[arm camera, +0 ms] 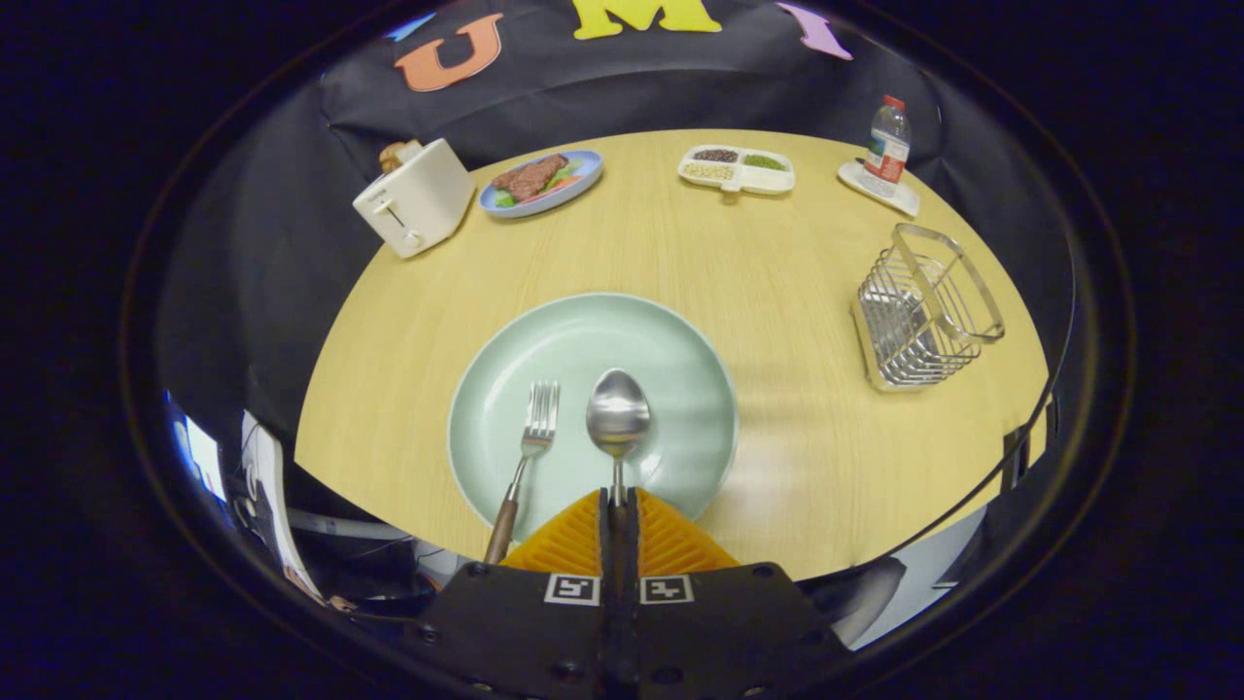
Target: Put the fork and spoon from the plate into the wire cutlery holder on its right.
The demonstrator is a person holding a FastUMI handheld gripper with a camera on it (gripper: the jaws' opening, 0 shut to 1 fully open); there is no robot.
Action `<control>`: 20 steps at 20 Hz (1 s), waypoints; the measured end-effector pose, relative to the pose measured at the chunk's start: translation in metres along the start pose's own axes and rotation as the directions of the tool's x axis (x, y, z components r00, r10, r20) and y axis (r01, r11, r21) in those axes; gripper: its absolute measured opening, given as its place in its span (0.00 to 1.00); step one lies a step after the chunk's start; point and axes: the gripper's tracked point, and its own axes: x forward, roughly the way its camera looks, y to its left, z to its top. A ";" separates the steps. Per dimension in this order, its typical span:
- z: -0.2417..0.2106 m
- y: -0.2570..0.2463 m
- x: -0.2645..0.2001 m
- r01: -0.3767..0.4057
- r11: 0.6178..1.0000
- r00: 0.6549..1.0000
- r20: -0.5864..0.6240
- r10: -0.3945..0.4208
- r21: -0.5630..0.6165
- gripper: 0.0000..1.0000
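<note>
While the gripper (618,498) pinches the spoon (618,416), the fork (530,447) waits on the plate (680,360).

Both fingers are squeezed tight on the thin spoon handle, and the bowl of the spoon points to 12 o'clock, just ahead of the fingers. Beside it at 9 o'clock lies the fork, flat on the plate, with its brown handle sticking out over the rim. Far off at about 2 o'clock stands the holder (925,309), on the table (777,282), with nothing seen inside. I think the spoon could slip or swing down, because the grip is near the very end of the handle. It could also bump the holder's wire rim and fall on the table if it comes in too low.
</note>
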 end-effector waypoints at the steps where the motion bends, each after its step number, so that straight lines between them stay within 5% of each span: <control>1: -0.002 -0.003 -0.005 -0.010 1.000 1.000 -0.005 0.010 -0.002 0.01; 5: 0.008 -0.017 -0.043 -0.071 0.997 0.997 0.013 0.071 0.015 0.01; 11: 0.052 -0.078 -0.095 -0.047 0.995 0.996 0.076 0.041 0.082 0.00; 20: 0.094 -0.165 -0.148 0.152 0.985 0.987 0.048 -0.157 0.080 0.00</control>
